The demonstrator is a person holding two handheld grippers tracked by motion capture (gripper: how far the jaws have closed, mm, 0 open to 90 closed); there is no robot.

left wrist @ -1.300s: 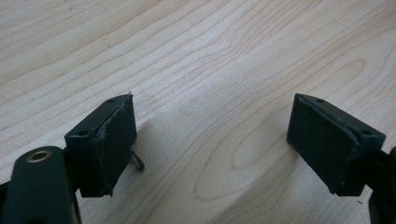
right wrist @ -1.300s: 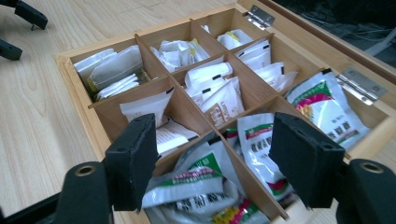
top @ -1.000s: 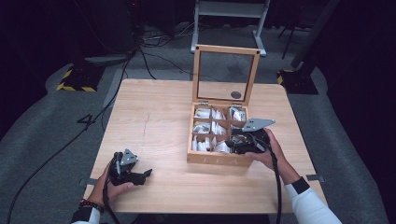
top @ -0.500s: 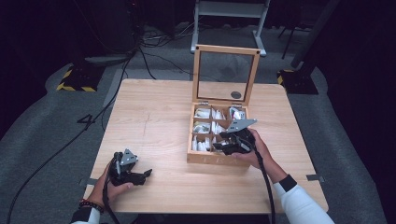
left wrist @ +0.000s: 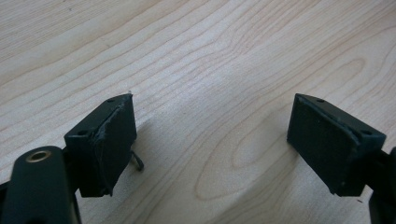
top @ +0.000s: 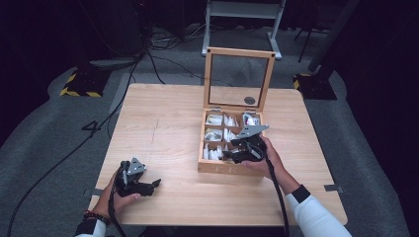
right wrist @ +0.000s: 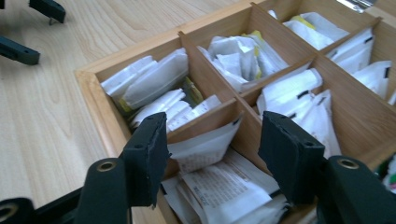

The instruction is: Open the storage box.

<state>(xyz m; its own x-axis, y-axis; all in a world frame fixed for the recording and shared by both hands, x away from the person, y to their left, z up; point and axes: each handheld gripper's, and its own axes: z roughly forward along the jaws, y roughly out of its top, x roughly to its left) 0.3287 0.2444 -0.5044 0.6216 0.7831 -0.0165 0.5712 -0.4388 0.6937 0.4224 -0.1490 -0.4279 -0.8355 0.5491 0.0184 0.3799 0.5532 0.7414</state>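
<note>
Fingers (right wrist: 289,154) on the right gripper (right wrist: 212,161) have just been opening, poised over a paper sachet (right wrist: 205,147) in the wooden tea box (top: 230,169) near the table's right edge; I'd nip one sachet only. Left gripper (top: 143,186) idles agape, front-left corner.

The table (top: 163,118) is showing pale, matt wood with a smooth, wavy grain. On it, the box (top: 216,168) is showing warmer, smooth wood, its raised lid (top: 239,79) framing a clear, glossy pane. Inside the box, white sachets (right wrist: 154,81) are looking like creased, matt paper. The right gripper (right wrist: 212,144) is showing matt black, slightly rough pads.
</note>
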